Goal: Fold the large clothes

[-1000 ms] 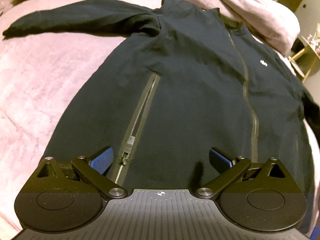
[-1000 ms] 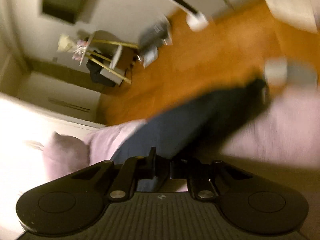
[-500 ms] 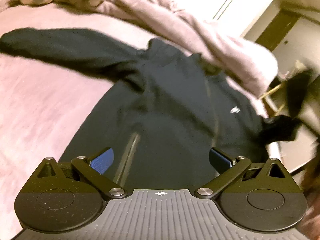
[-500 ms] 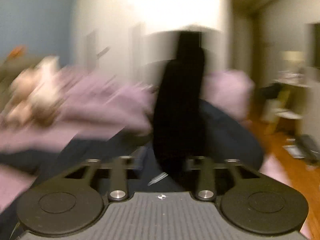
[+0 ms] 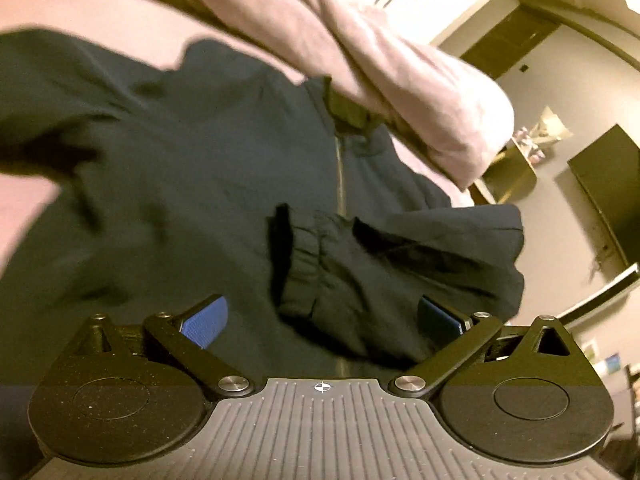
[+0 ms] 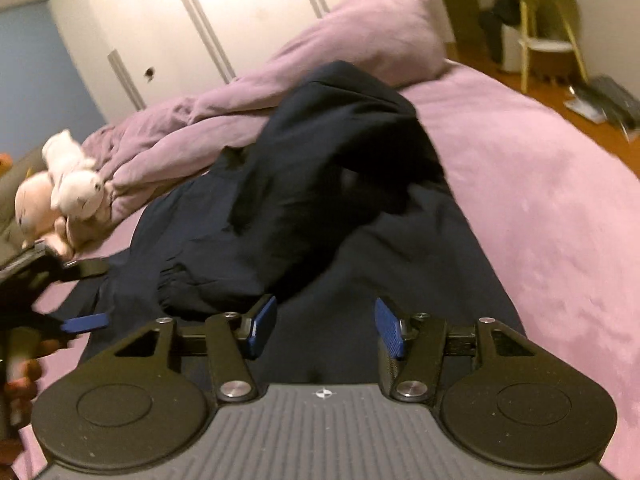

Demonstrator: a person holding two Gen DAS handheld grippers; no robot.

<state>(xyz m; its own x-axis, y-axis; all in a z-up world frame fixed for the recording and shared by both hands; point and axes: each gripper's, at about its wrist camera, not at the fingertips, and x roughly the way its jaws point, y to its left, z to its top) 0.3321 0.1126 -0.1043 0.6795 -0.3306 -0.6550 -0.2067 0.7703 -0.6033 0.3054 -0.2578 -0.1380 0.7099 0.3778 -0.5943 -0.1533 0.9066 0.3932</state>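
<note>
Blue pads sit on both hand-held grippers. Nearest, the left hand-held gripper (image 5: 322,318) hangs spread wide over the dark jacket (image 5: 200,184), holding nothing. The right hand-held gripper (image 6: 326,330) is closing a little, its pads apart with no cloth pinched between them. Just past them, the jacket's sleeve (image 6: 320,184) lies folded across the jacket's front, cuff near the zip. The jacket lies on the pink bed (image 6: 540,200). Farther back sit a bunched purple blanket (image 6: 340,60), soft toys (image 6: 68,196) and a yellow chair (image 6: 548,32)
</note>
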